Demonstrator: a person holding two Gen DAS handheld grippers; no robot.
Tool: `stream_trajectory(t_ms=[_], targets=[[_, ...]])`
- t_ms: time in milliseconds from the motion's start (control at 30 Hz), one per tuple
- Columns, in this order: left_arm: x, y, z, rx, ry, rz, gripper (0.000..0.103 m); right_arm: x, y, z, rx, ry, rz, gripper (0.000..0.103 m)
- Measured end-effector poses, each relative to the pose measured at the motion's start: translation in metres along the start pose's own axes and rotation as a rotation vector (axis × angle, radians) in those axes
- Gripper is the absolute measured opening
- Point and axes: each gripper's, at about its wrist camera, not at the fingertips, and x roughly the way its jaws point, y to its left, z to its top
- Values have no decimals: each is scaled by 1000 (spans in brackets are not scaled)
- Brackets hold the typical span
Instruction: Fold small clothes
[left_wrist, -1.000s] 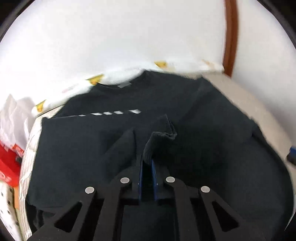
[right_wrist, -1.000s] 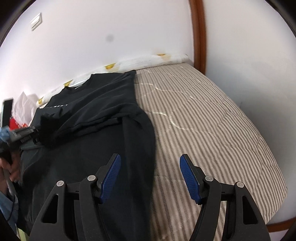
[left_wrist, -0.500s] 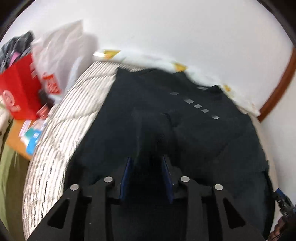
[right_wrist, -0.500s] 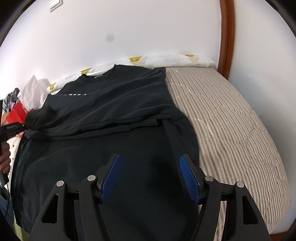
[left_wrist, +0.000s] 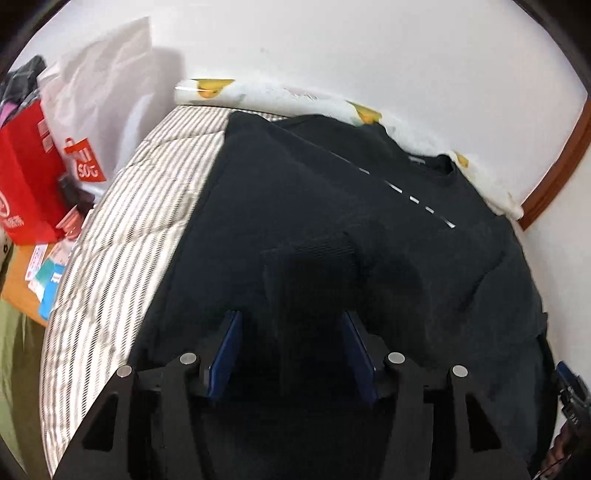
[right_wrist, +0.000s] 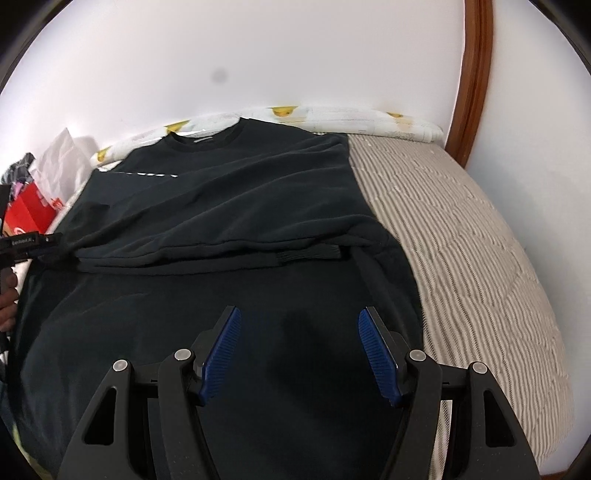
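1. White wall (right_wrist: 295, 55) is seen behind a bed covered by a striped quilted mattress cover (right_wrist: 461, 240); a wooden trim (right_wrist: 476, 74) runs up the wall at the right.
2. Along the wall, a white pillow with yellow print (right_wrist: 351, 114) is laid at the head of the bed.
3. Black sweatshirt (right_wrist: 240, 192) is spread flat across the bed, collar toward the pillow, a dashed white line printed on the chest.
4. Both sleeves are seen folded in over the body; a ribbed cuff (right_wrist: 306, 254) is laid across the middle, toward the right edge of the garment.
5. In the left wrist view, the other ribbed cuff (left_wrist: 310, 251) is laid flat on the sweatshirt (left_wrist: 369, 221), just ahead of the fingers.
6. Left gripper (left_wrist: 291, 343) is held released over the sweatshirt, blue pads spread apart, nothing between them.
7. Right gripper (right_wrist: 299, 350) is likewise held wide, pads apart above the lower body of the sweatshirt, nothing grasped.
8. Contact between either gripper and the fabric cannot be told.
9. Beside the bed on the left, a red shopping bag (left_wrist: 26, 177) and a white plastic bag (left_wrist: 99, 74) are seen, with papers scattered on an orange surface (left_wrist: 22, 295) below.
10. Left gripper is partly seen at the left edge of the right wrist view.
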Motion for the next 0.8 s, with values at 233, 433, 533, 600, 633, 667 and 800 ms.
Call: stream_trajectory(t_ms=[233, 433, 533, 600, 633, 667, 800], targets=[[2, -24, 2, 100, -60, 110, 7, 27, -25, 11, 34, 49, -88, 65], [-40, 7, 20, -5, -171, 49, 6, 46, -39, 18, 59, 64, -158, 62], [-48, 18, 24, -8, -210, 119, 6, 39, -44, 22, 87, 39, -105, 62], [-39, 24, 25, 10, -176, 142, 6, 29, -45, 25, 90, -1, -47, 62], [-34, 26, 23, 4, -147, 132, 6, 25, -46, 27, 92, -22, -34, 62], [-27, 28, 20, -11, -120, 128, 6, 21, -46, 29, 99, -48, -28, 62], [-18, 24, 6, 16, -88, 177, 10, 26, -50, 38, 117, -72, -30, 62]])
